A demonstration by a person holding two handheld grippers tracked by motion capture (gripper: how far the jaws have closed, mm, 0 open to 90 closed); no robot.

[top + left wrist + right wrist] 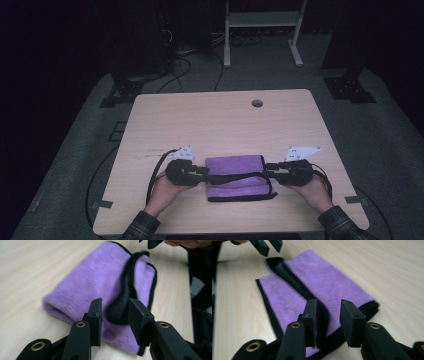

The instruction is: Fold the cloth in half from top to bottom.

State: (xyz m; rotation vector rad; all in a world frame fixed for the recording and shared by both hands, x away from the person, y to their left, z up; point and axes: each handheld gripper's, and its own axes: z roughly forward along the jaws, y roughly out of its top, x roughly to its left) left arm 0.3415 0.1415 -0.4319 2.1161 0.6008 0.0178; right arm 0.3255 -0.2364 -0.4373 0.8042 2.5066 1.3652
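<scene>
Black jaws rise from the bottom of the left gripper view, their bases cut off by the frame edge. The left gripper [114, 312] stands partly open, and the black hem [125, 295] of the cloth [95, 282] runs between its jaws; whether the pads actually touch the hem I cannot tell, since a gap shows on the left side and the picture is blurred there. The far end of the hem smears into a dark streak, and at the top edge the tips of the other gripper are cropped.

From the right gripper view, the right gripper [329, 315] is likewise partly open, straddling the near end of the black fold [294, 282] that crosses the cloth [322, 280]. The pads stand to either side of it with space visible by the right one, so a firm hold cannot be confirmed. Layered edges of the cloth show at the right, stacked and trimmed in black; how many layers there are is hard to count.

Seen from the high view, the purple cloth [235, 176] lies folded on the table [220, 120] near the person's edge, between the left gripper [202, 171] and the right gripper [269, 169], one at each short end. Both hands wrap the handles and hide most of them. A round hole [257, 103] sits near the table's far edge. Beyond the table the room is too dark to make out.
</scene>
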